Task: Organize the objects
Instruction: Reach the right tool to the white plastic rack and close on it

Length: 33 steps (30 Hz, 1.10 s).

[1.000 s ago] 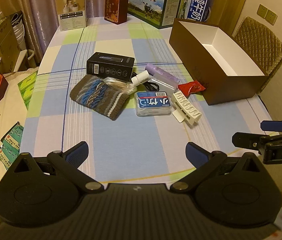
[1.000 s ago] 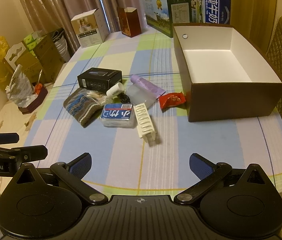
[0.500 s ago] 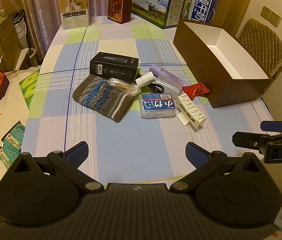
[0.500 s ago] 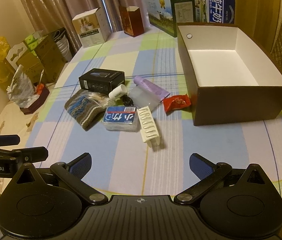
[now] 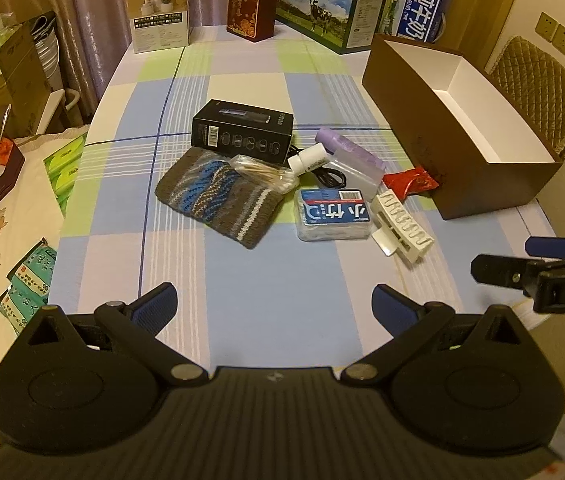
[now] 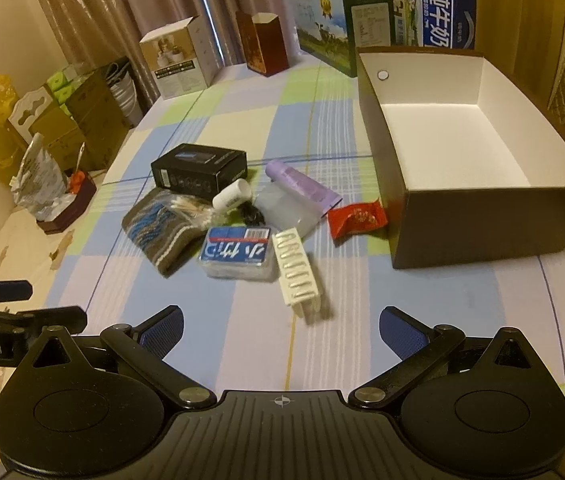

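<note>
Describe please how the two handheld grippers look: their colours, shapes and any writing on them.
Both are matte black plastic. The left gripper and right gripper each have a ribbed central body, two round disc housings, linkage arms with silver pivot pins, and blue textured pads on the fingers. White lettering shows on their sides: "DAS" on the right one, "nRobot.AI" on the left one.

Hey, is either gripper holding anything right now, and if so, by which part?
Nothing is held. The left gripper and right gripper both stand open over the tablecloth, with bare cloth between their fingers, short of the pile of items.
</note>
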### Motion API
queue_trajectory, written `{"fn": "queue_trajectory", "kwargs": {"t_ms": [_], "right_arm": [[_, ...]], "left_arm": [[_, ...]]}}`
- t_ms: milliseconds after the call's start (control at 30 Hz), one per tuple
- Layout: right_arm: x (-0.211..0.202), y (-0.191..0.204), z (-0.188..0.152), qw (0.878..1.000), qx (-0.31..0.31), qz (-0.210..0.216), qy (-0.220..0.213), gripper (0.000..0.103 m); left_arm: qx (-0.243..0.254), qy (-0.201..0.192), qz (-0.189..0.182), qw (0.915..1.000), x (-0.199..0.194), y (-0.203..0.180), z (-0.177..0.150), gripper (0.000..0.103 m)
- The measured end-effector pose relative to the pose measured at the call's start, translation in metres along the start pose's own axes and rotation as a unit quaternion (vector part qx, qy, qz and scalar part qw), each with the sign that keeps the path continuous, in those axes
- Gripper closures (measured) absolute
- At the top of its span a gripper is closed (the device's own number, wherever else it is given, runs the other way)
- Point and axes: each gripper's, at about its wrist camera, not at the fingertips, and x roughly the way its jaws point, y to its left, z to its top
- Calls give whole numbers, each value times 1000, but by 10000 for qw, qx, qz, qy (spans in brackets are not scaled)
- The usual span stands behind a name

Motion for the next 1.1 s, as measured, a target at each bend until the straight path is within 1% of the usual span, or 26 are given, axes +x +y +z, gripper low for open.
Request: {"fn": "queue_trajectory", "kwargs": {"t_ms": [200,467,500,533,567,600,767,1067,1100], "right_arm": [[16,-5,10,10000,-17,-26,-53,2],[44,-6,18,9994,-337,-31,-36,3],[47,-6,18,9992,-396,-35,-35,5],[50,-5,18,9990,-451,-50,-16,12],[55,-6,19,9988,-499,-25,12,18],[59,-6,19,9986,-530,14,30,20],[83,-6,19,9978,-644,57,175,36],[123,-9,21,9967,-700,-33,411,54],[126,-9,22,9965,-711,-44,434,55]], "left_arm": [[4,66,77,9999,11,5,6,1],[-34,162,203,9997,28,14,14,1],[-32,175,225,9996,31,16,15,1],[-34,183,241,9995,33,17,16,1],[-39,192,253,9995,35,18,18,1],[-45,203,264,9994,37,19,19,1],[-58,263,323,9991,51,24,23,1],[-89,420,384,9983,77,30,25,1],[-97,429,383,9983,79,31,25,1]]}}
